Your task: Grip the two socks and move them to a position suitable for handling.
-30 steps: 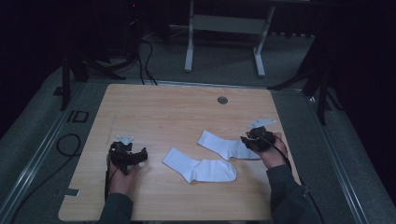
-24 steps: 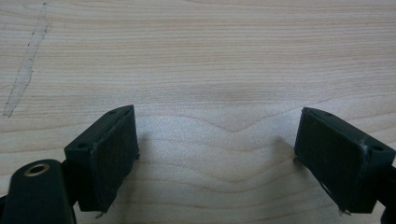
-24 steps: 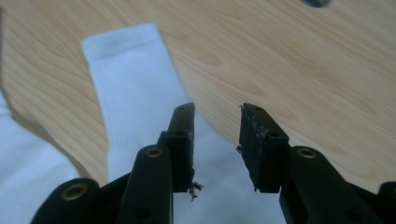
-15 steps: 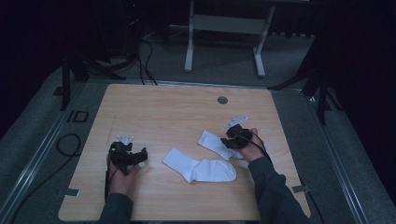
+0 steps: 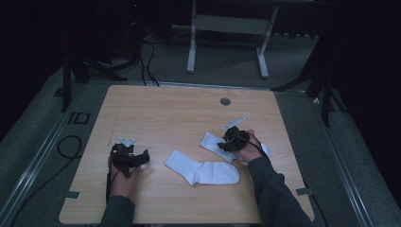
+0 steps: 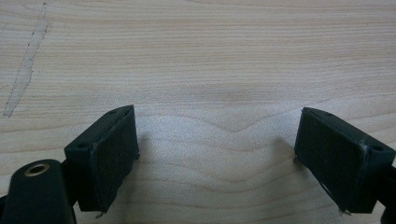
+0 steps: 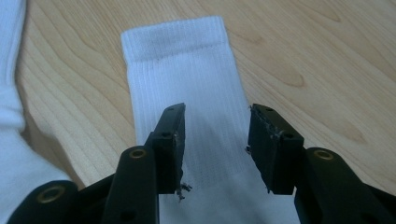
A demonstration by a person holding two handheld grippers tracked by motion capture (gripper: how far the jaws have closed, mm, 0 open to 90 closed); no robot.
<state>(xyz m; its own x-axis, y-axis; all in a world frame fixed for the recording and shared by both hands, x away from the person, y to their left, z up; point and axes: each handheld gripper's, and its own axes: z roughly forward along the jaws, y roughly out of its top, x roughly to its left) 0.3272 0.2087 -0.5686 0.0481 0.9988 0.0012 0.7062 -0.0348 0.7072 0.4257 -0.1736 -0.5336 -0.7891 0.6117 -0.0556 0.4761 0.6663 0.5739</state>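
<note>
Work in hand: handling of two white socks on the wooden table (image 5: 156,113), judged to be pairing or folding.
Near sock (image 5: 201,169): lies flat at the table's middle, toward the person's edge; cuff end points left, foot end right. Neither gripper touches it.
Far sock (image 5: 210,141): lies just behind the near sock and to its right, with the right hand partly over it. In the right gripper view its ribbed cuff (image 7: 175,39) lies flat and unfolded, pointing away from the jaws.
Right gripper (image 5: 230,142): positioned over the far sock. Its jaws have just been opening and now stand part spread, one on each side of the sock's leg section. The sock lies beneath and between them, and the pads do not press on the fabric.
Left gripper (image 5: 128,157): rests near the table's left front, well apart from both socks. Its jaws are spread wide with bare wood between them, holding nothing.
Completed: both socks are laid out flat and close together.
Outstanding: no sock is lifted, stacked or folded; the two are not aligned; a grip on the far sock is not yet made.
Progress estimate: early stage, at the approach to the first pick.
Next requirement, as judged: lower the right jaws onto the far sock's leg and close them on the fabric.
</note>
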